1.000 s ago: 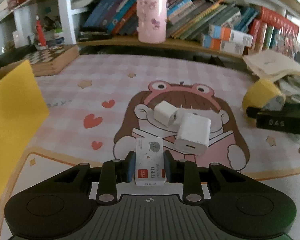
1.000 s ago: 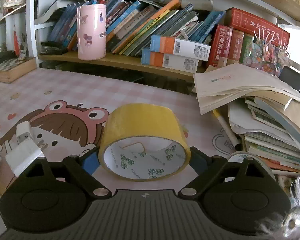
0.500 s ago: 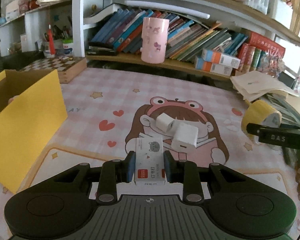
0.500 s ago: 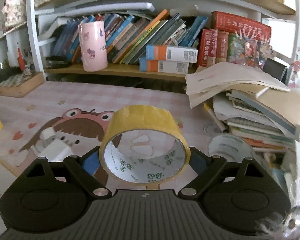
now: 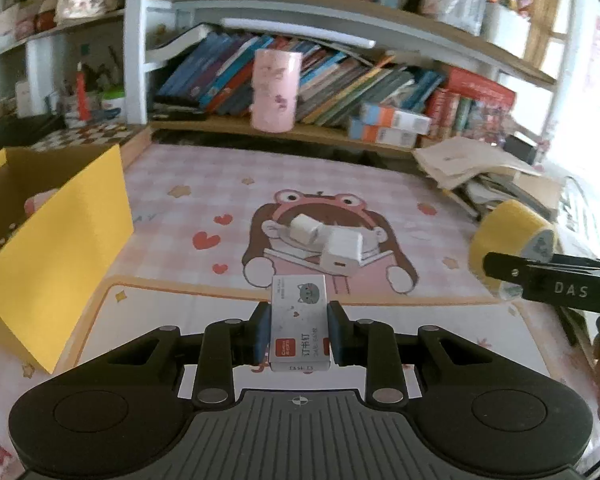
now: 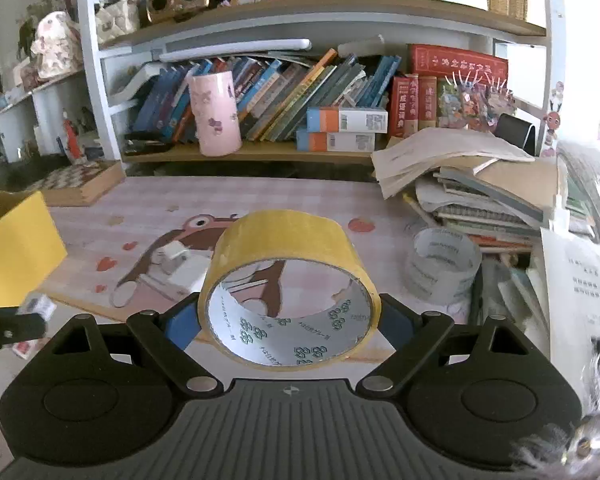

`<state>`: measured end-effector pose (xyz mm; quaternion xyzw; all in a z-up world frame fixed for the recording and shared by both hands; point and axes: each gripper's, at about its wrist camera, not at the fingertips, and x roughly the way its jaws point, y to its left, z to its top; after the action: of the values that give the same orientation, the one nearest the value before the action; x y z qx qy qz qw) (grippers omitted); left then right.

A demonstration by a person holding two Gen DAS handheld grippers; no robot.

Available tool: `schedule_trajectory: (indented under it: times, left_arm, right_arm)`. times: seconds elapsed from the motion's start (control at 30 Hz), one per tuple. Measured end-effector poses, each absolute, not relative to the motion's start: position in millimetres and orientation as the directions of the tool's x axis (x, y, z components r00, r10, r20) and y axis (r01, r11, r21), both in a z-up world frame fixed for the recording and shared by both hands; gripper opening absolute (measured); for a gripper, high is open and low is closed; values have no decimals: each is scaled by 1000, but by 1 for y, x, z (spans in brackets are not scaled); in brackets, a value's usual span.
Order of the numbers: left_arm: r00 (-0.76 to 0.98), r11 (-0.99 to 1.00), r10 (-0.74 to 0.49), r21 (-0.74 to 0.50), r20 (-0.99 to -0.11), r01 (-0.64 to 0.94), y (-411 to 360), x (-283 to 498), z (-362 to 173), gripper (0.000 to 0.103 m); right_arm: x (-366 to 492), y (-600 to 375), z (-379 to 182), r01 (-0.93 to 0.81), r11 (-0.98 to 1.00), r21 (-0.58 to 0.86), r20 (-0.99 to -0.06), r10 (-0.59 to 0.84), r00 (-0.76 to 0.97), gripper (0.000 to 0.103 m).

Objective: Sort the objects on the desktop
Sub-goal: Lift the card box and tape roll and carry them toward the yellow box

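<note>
My left gripper (image 5: 299,334) is shut on a small white staple box (image 5: 300,322) and holds it above the pink cartoon desk mat (image 5: 180,216). My right gripper (image 6: 286,320) is shut on a yellow tape roll (image 6: 288,240), held above the mat; the roll also shows at the right of the left wrist view (image 5: 508,228). Two white chargers (image 5: 328,240) lie touching on the mat's cartoon girl. An open yellow box (image 5: 60,248) stands at the left.
A pink cylinder cup (image 5: 275,90) stands on the low shelf among leaning books. A messy stack of papers and books (image 6: 480,184) fills the right side. A clear tape roll (image 6: 442,268) sits beside it. A checkered box (image 6: 80,182) lies at the back left.
Both grippers have risen and pulled back from the mat with their objects. The yellow box at the left has come further into view. The chargers have not moved.
</note>
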<state>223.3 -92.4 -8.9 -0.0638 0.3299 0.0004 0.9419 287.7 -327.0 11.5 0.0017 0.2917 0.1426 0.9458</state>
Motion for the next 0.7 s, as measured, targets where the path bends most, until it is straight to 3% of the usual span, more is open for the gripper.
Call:
schedule_trajectory:
  times: [0.7]
  left_arm:
    - [810,987,-155,-128,-566,99,-24,132,3,28]
  right_arm:
    - [171,-232,16,-241,964,114,-573,262,777,89]
